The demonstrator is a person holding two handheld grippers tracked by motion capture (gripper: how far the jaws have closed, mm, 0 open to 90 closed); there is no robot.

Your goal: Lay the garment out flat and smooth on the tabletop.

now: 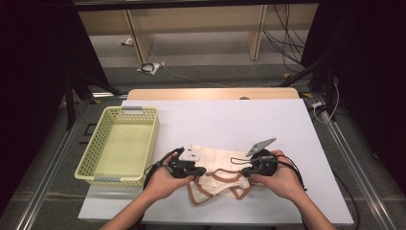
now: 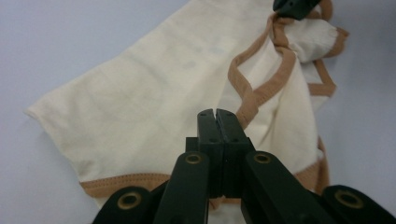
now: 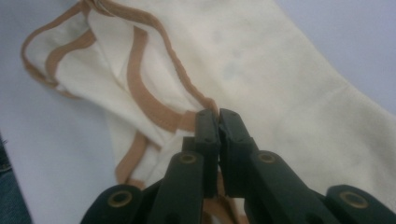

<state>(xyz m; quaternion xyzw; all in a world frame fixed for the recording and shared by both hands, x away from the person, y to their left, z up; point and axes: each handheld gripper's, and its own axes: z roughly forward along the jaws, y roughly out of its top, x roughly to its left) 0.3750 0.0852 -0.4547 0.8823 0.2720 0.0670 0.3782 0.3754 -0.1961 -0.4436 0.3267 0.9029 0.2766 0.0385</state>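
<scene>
A cream sleeveless garment point(image 1: 218, 160) with tan trim lies crumpled near the white table's front edge. My left gripper point(image 1: 201, 171) sits at its left side, held in a hand. In the left gripper view the jaws point(image 2: 217, 114) are pressed together over the cream cloth point(image 2: 154, 93), with a tan hem passing under them. My right gripper point(image 1: 245, 171) is at the garment's right side. Its jaws point(image 3: 213, 114) are shut on a tan-trimmed edge of the cloth point(image 3: 280, 79). The right gripper's tip point(image 2: 299, 7) also shows at the top of the left gripper view.
A pale yellow perforated basket point(image 1: 129, 111) stands at the table's left, close beside the left hand. The white tabletop point(image 1: 230, 120) stretches behind the garment. Cables and wooden furniture legs lie on the floor beyond the table.
</scene>
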